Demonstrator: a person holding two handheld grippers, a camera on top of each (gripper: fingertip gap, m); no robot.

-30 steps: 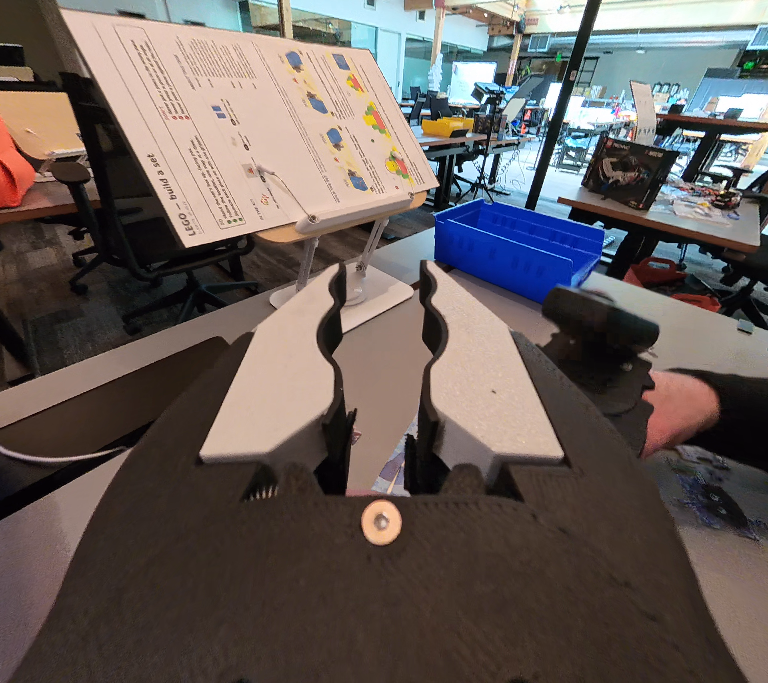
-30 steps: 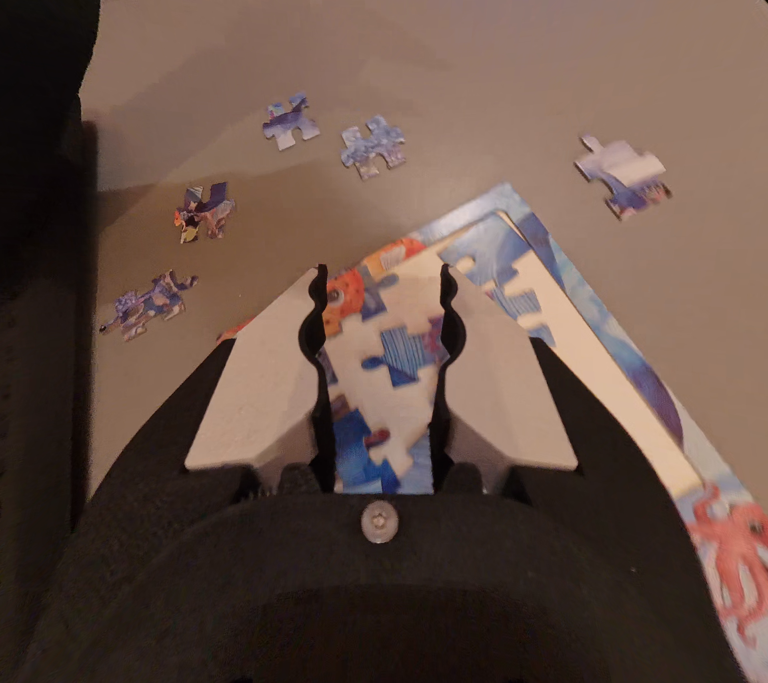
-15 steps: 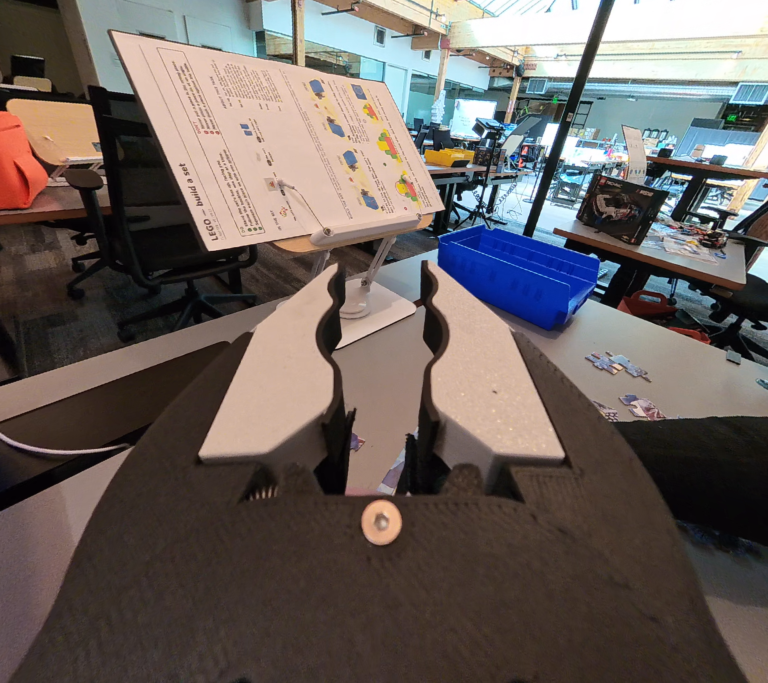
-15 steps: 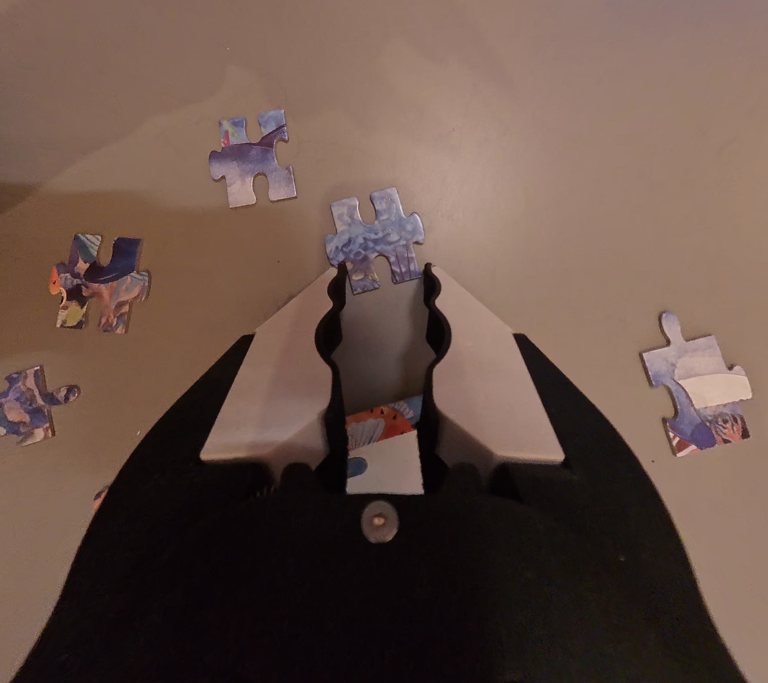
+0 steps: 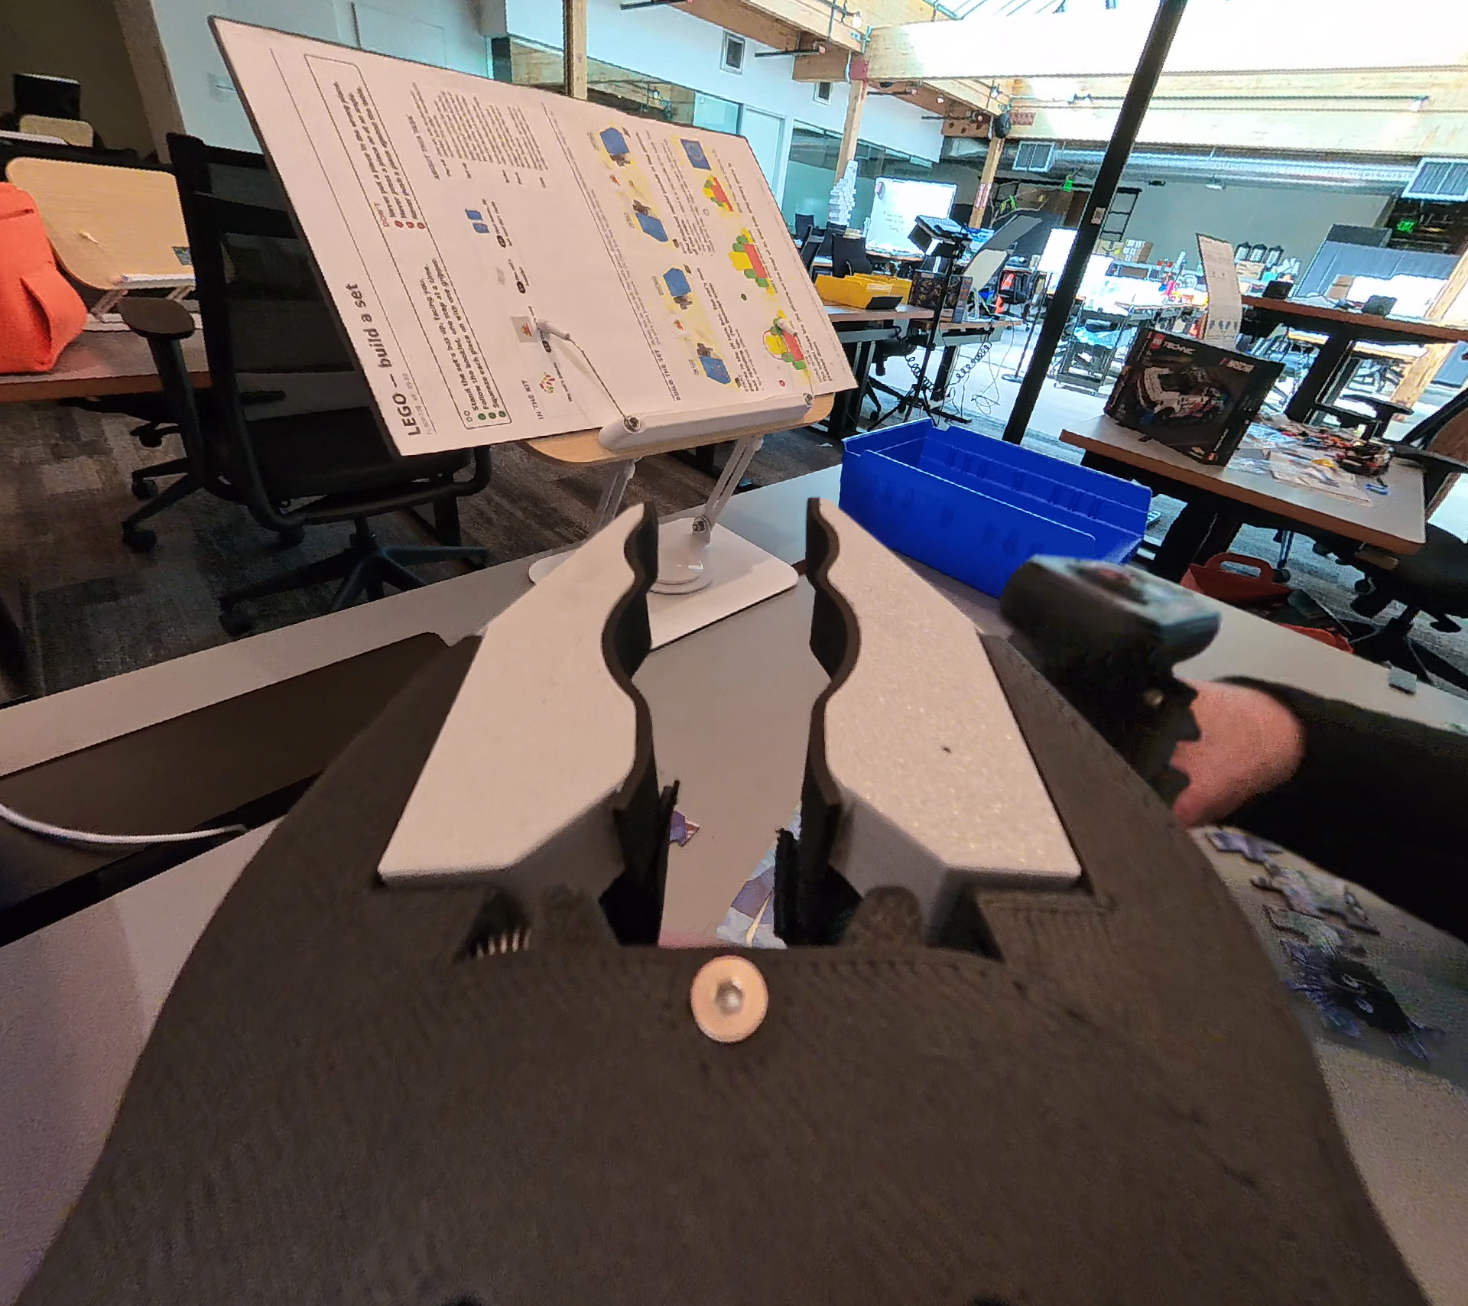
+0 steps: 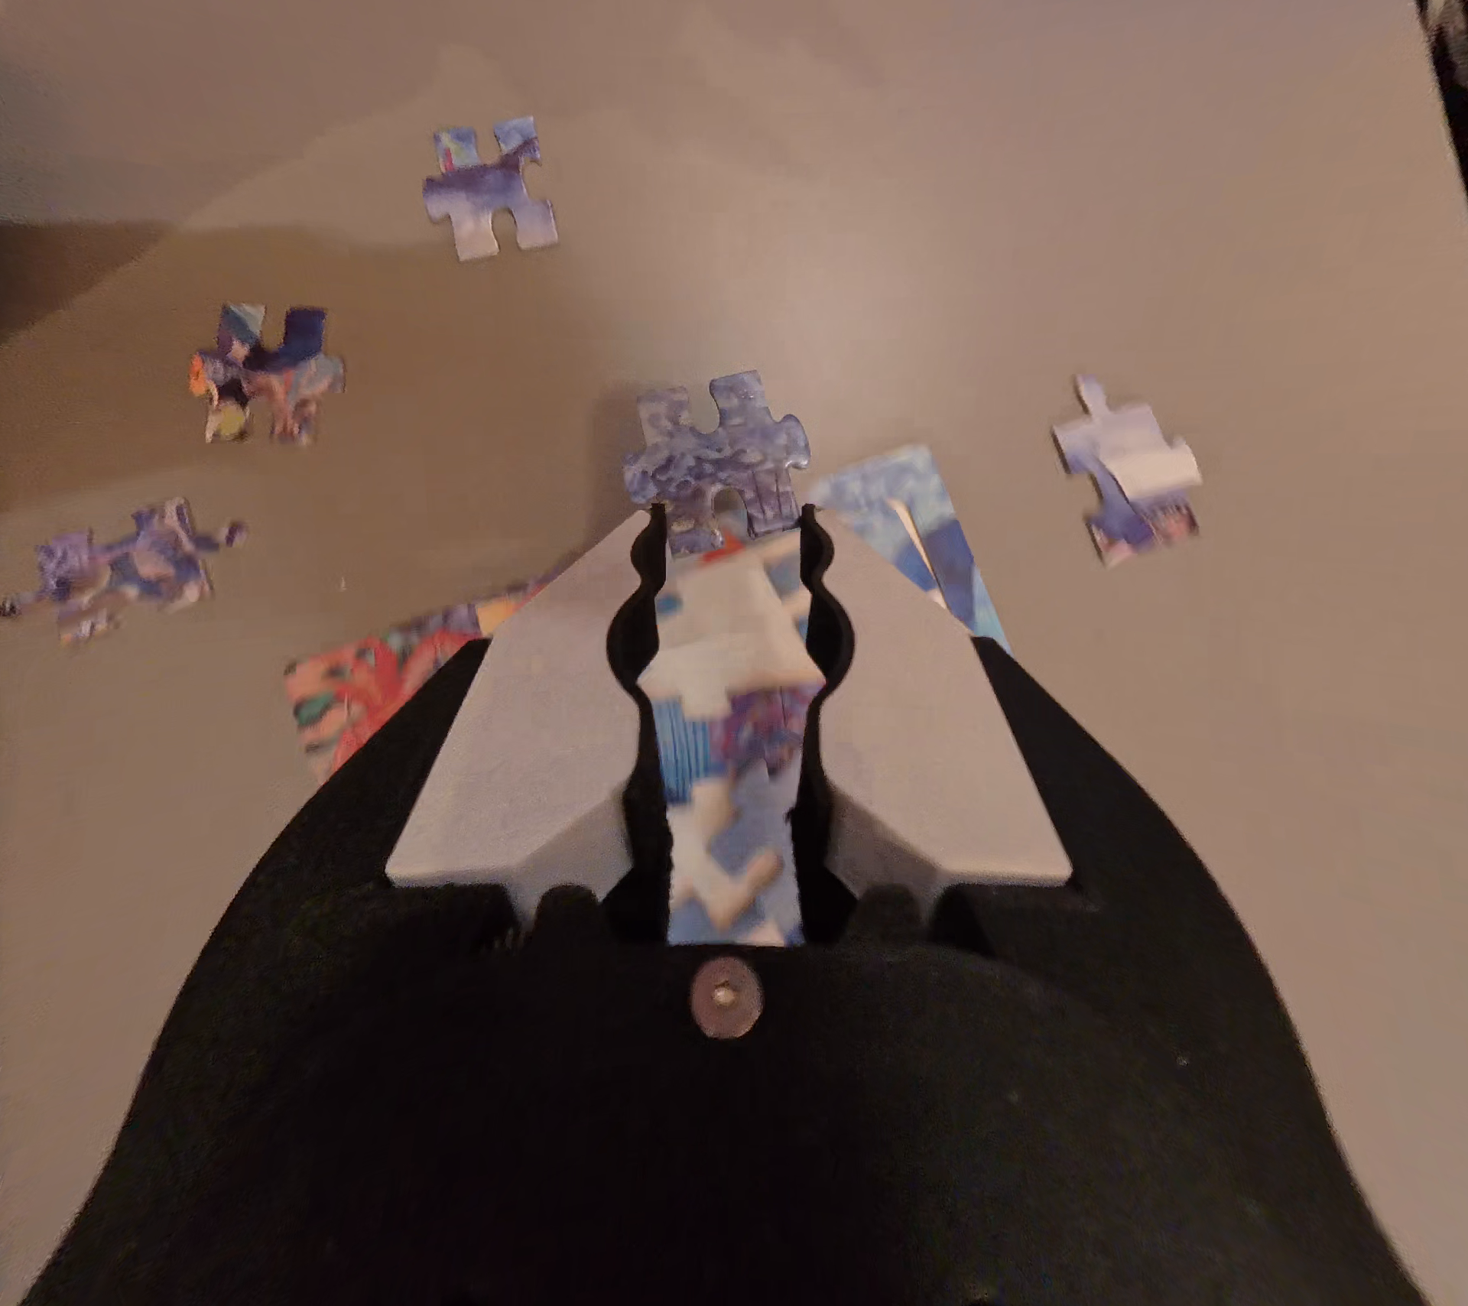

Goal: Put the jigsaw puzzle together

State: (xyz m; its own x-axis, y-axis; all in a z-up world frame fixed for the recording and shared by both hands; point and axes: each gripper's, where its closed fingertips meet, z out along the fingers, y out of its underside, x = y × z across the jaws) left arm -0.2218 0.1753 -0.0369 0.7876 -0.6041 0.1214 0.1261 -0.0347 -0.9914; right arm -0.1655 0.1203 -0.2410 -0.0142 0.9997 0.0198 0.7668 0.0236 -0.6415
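In the right wrist view my right gripper (image 6: 731, 513) is shut on a mottled blue puzzle piece (image 6: 715, 457), pinched by its lower lobes at the fingertips and held above the table. The puzzle board (image 6: 898, 497), partly filled with blue, white and red-orange picture, lies under and behind the fingers. Several loose pieces lie on the table: one at the far left (image 6: 488, 187), one dark with orange (image 6: 266, 374), one at the left edge (image 6: 127, 565), one pale at the right (image 6: 1128, 473). My left gripper (image 5: 729, 513) is open with nothing between its fingers, raised and pointing at the sheet stand.
A tilted stand with a printed sheet (image 5: 540, 251) and a blue bin (image 5: 993, 513) sit at the table's far side. The other gripper's body (image 5: 1112, 624) and a hand (image 5: 1239, 751) are at the right, with loose pieces (image 5: 1311, 894) below them. About 20 centimeters separates my left fingertips from my right.
My right gripper narrowed on the blue piece on the table, then lifted it and drew it back over the board's corner. My left gripper kept its opening and barely moved.
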